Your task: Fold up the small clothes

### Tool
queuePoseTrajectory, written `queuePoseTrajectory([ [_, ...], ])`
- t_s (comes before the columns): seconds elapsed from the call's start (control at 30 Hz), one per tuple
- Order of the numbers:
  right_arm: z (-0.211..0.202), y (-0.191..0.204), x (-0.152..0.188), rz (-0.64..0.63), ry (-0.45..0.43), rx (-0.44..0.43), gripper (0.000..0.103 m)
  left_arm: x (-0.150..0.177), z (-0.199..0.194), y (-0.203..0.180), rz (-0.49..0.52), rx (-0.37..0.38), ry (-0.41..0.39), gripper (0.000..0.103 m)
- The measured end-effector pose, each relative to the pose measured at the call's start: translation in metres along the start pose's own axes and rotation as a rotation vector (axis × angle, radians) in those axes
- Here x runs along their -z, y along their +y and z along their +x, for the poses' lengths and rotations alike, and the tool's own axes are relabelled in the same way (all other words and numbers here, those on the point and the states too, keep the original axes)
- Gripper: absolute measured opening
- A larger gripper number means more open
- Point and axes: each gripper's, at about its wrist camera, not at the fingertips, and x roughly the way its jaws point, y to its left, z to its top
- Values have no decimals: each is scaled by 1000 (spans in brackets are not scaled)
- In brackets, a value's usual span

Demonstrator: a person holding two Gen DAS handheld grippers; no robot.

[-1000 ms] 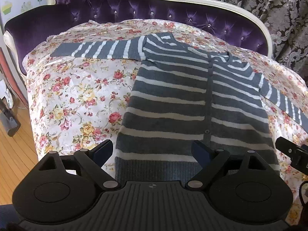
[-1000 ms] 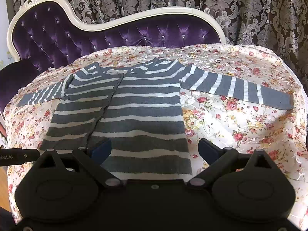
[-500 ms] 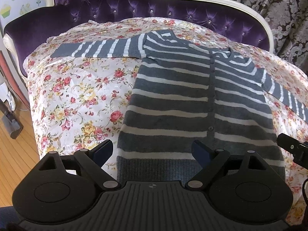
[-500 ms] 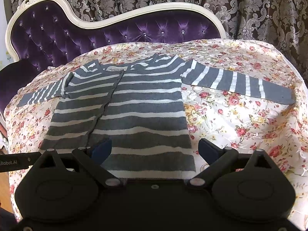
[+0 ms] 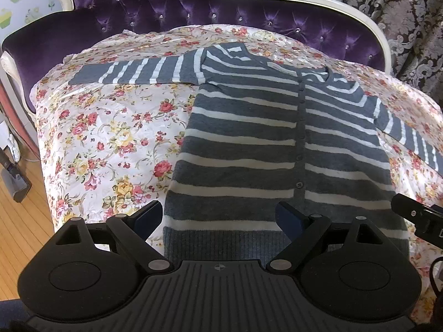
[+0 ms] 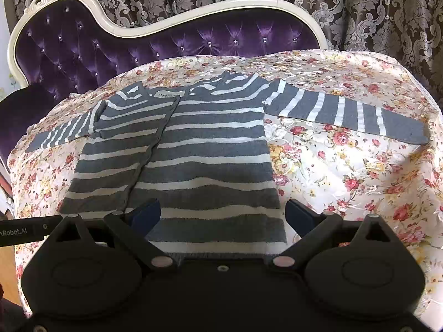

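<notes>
A grey cardigan with white stripes [image 5: 249,144] lies flat and buttoned on a floral sheet, both sleeves spread out sideways. It also shows in the right wrist view [image 6: 205,160]. My left gripper [image 5: 218,218] is open and empty, just above the hem's left half. My right gripper [image 6: 223,215] is open and empty, above the hem's right half. Each gripper's tip shows at the edge of the other view, the right gripper [image 5: 415,215] and the left gripper [image 6: 22,231].
The floral sheet [image 5: 110,138] covers a purple tufted sofa with a cream frame [image 6: 166,27]. Patterned curtains [image 6: 360,13] hang behind. Wooden floor [image 5: 16,221] lies to the left, with a dark object standing on it.
Both grippers have moved slightly forward and up over the hem. The cardigan has not moved. Both stay open.
</notes>
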Motion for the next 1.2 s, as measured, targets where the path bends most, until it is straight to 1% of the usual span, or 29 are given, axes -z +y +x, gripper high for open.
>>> queuePoseTrajectory([
  [0.63, 6, 2, 0, 7, 24, -7, 97, -1, 3, -2, 6, 11, 1, 89],
  [1.2, 23, 5, -1, 13, 61, -14, 97, -4, 19, 1, -8, 36, 31, 89],
])
